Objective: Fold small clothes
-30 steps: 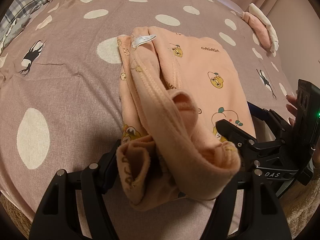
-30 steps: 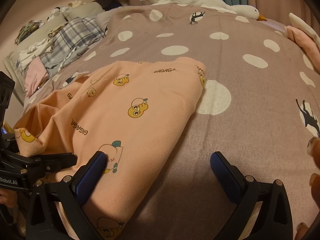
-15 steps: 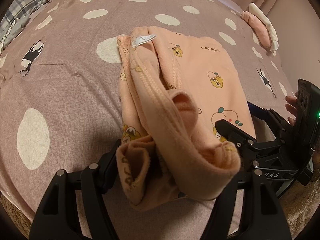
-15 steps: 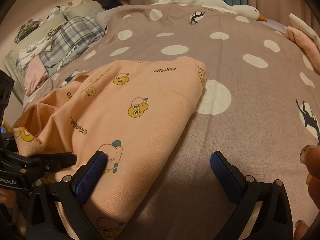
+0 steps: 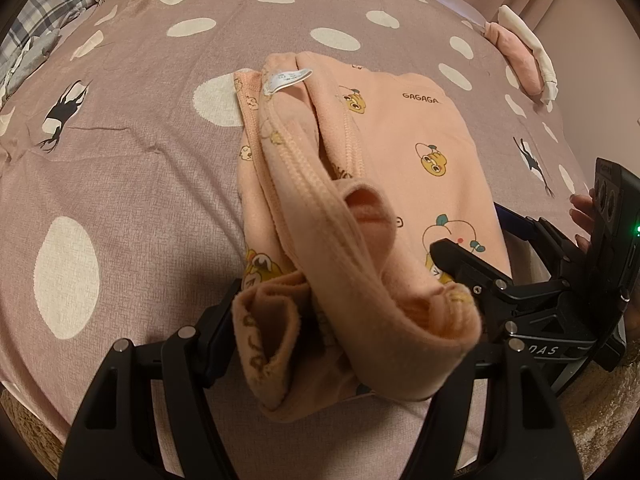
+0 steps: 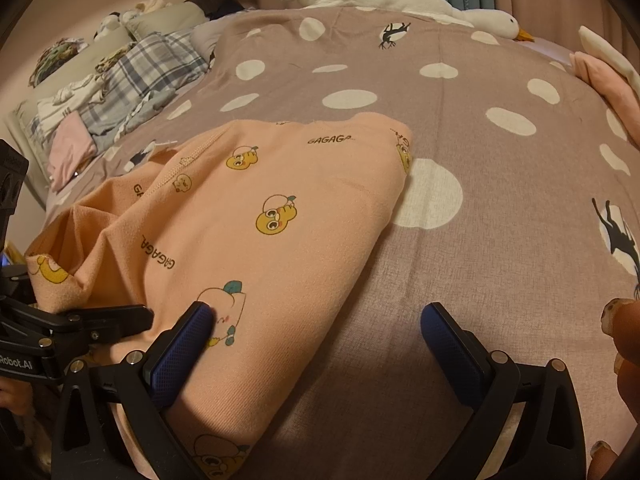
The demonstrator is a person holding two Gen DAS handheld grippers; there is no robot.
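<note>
A small peach garment (image 5: 420, 152) printed with cartoon figures and "GAGAGA" lies on the purple spotted bedspread (image 5: 120, 184). My left gripper (image 5: 352, 332) has its jaws wide apart, with a bunched waistband fold of the garment (image 5: 360, 280) draped between and over them. A white label (image 5: 286, 79) shows at the far end. My right gripper (image 6: 316, 332) is open; its left blue pad (image 6: 180, 344) touches the garment's near edge (image 6: 260, 248), and its right pad (image 6: 452, 348) is over bare bedspread. The right gripper also shows in the left wrist view (image 5: 520, 288).
A white goose plush (image 6: 400, 0) lies at the far end of the bed. Folded pink and cream clothes (image 5: 520, 56) sit at the right edge. A heap of plaid and mixed laundry (image 6: 120, 88) lies at the far left. Rug shows past the bed's near edge.
</note>
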